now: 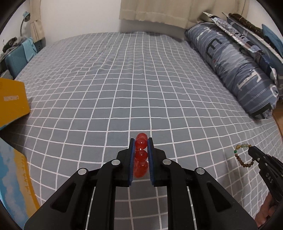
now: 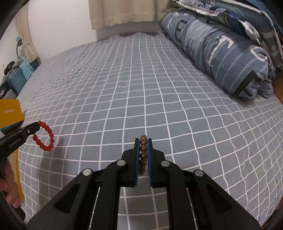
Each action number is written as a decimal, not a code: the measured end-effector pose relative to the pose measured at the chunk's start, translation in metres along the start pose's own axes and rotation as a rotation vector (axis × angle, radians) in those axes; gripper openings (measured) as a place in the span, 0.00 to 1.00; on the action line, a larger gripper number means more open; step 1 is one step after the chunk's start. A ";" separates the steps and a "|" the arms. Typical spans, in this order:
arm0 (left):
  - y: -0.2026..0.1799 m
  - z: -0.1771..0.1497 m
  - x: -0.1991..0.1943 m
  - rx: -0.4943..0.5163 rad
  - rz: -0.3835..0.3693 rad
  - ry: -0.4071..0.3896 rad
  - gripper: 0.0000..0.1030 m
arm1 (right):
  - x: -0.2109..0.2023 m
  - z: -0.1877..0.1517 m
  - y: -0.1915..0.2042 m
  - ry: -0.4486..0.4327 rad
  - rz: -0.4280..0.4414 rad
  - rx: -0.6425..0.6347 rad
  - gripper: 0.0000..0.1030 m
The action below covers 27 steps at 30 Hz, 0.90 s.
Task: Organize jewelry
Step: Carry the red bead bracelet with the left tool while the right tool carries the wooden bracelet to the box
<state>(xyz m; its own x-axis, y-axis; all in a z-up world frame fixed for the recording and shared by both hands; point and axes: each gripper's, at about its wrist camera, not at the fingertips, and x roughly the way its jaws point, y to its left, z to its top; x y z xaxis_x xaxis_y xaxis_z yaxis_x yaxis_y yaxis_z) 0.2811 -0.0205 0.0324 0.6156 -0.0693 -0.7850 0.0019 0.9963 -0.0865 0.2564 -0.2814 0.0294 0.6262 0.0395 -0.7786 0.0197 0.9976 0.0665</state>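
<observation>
Red bracelet [image 1: 141,143] pinched in left hand-held gripper [image 1: 141,141]

place: a home bedroom
bed [image 1: 123,79]: fills the view, grey sheet with a white grid
bedding: rolled blue quilt [image 1: 235,65] along the bed's right side
window side: cream curtain [image 1: 159,10] hanging past the bed's far end
corner: teal suitcase [image 1: 14,62] with clothes piled on top, desk lamp [image 1: 24,19] behind it

- The left black hand-held gripper [image 1: 141,144] pointed steeply downward, its blue-padded jaws clamped tight.
- The right black hand-held gripper [image 2: 143,141] matched that pose, jaws likewise closed.
- A bare hand [image 2: 8,184] gripped the left handle.
</observation>
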 end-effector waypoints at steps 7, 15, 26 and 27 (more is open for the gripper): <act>0.000 -0.009 -0.030 0.019 -0.002 -0.025 0.13 | -0.028 0.000 0.011 -0.061 -0.001 -0.026 0.07; 0.006 -0.015 -0.075 0.028 -0.014 -0.089 0.13 | -0.056 0.000 0.025 -0.112 0.013 -0.057 0.07; 0.018 -0.035 -0.124 0.017 0.006 -0.148 0.13 | -0.088 -0.009 0.061 -0.142 0.053 -0.106 0.07; 0.021 -0.037 -0.127 0.012 0.005 -0.148 0.13 | -0.090 -0.010 0.065 -0.142 0.061 -0.111 0.07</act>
<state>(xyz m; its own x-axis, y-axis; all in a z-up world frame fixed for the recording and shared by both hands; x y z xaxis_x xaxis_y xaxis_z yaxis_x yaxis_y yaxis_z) 0.1739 0.0071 0.1072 0.7252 -0.0568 -0.6862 0.0076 0.9972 -0.0745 0.1937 -0.2191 0.0974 0.7276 0.0997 -0.6787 -0.1030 0.9940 0.0356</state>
